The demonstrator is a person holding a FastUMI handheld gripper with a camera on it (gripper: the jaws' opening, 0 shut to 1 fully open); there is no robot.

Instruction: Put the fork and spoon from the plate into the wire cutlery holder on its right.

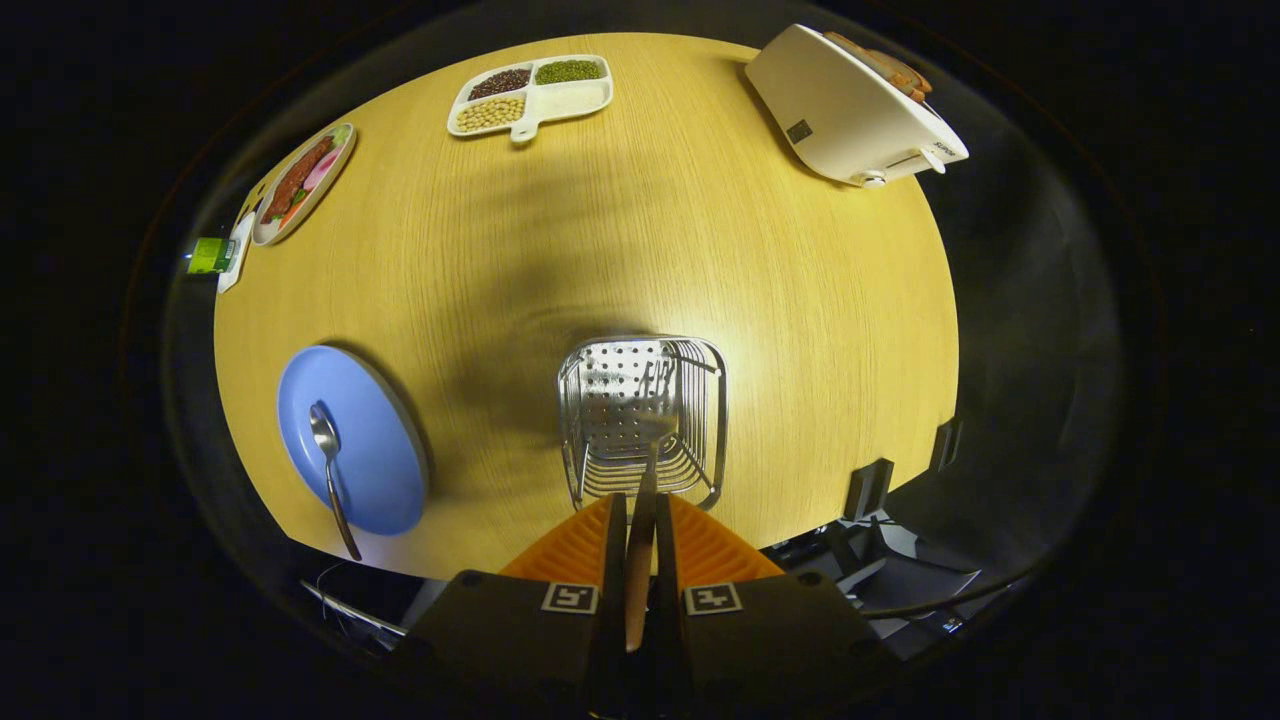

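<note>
- Your tongs (640,520) squeeze the fork (641,500), its prongs down inside the wire cutlery holder (715,400).
- The spoon (330,470) lies on the blue plate (385,470), left of the holder.

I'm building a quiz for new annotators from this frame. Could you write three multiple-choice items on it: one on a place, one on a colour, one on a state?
1. Where does the spoon lie?
A. On the plate
B. In the wire cutlery holder
C. On the bare table

2. What colour is that plate?
A. White
B. Blue
C. Green

3. What is the gripper doing?
A. Open, holding nothing
B. Shut on the spoon
C. Shut on the fork

Answers:
1. A: the spoon's bowl rests on the plate, its handle sticking out past the rim.
2. B: the round plate is plainly blue.
3. C: both orange fingers press on the fork's handle, its tines reaching into the holder.
</note>
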